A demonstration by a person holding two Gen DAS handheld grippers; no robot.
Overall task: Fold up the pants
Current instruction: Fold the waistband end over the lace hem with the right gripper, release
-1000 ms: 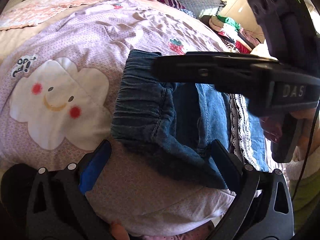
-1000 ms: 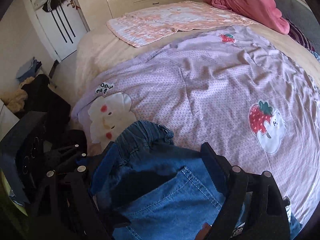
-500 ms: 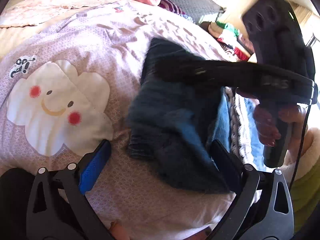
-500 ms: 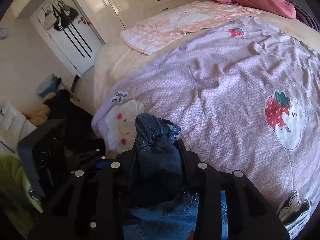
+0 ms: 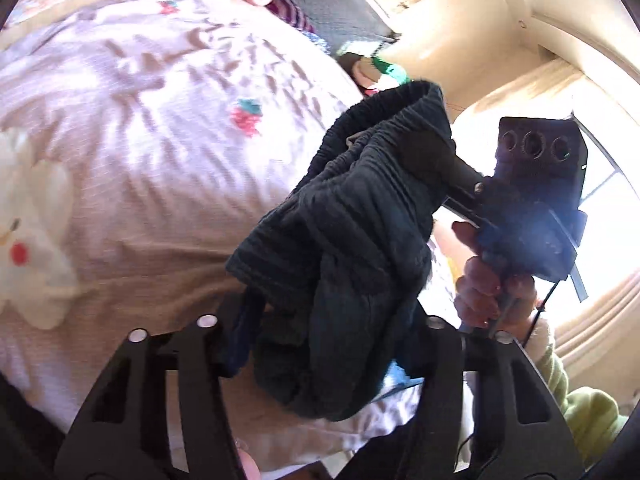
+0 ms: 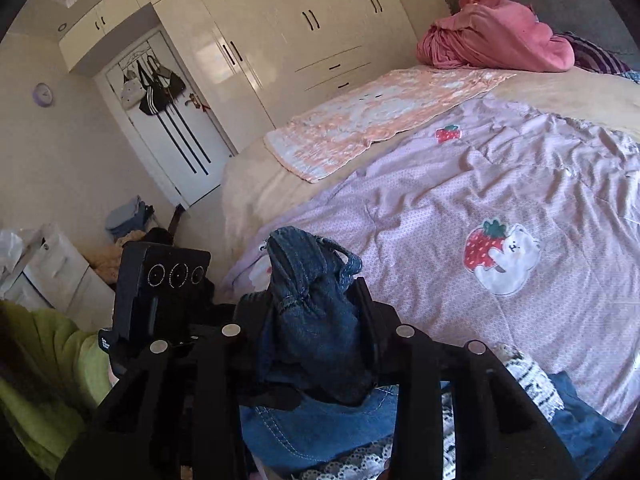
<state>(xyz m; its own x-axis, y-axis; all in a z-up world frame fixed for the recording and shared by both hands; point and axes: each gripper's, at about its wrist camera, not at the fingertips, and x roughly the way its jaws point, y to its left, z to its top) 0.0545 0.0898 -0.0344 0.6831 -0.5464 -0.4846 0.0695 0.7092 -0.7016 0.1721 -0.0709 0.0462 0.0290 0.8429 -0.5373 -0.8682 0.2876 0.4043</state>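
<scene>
Here the pants (image 6: pixel 312 320), dark blue denim with a gathered elastic waistband, hang lifted clear of the bed (image 6: pixel 460 200) near its foot corner. The right tool (image 6: pixel 310 316) has its jaws drawn in tight on a bunched fold of the waistband, which stands up between the pads. The left tool (image 5: pixel 332 332) has just been closing; in its own view a thick wad of the dark denim fills the gap between its jaws, and the pads appear to press on it, though blur hides the exact contact. The person's right hand (image 5: pixel 492 292) grips the right tool's handle, beside a green sleeve (image 5: pixel 580 408).

The lilac quilt (image 6: pixel 500 184) lies wrinkled but wide open across the middle of the bed. A peach blanket (image 6: pixel 380 116) covers the far edge, and a pink bundle (image 6: pixel 492 44) sits by the headboard. Lighter denim and white lace trim (image 6: pixel 524 376) lie under the right tool, at the near edge of the bed. Beyond the foot corner, the floor by the white door (image 6: pixel 168 120) is cluttered.

No writing can be read anywhere; the quilt shows only a strawberry-and-bear picture (image 6: pixel 500 256).
</scene>
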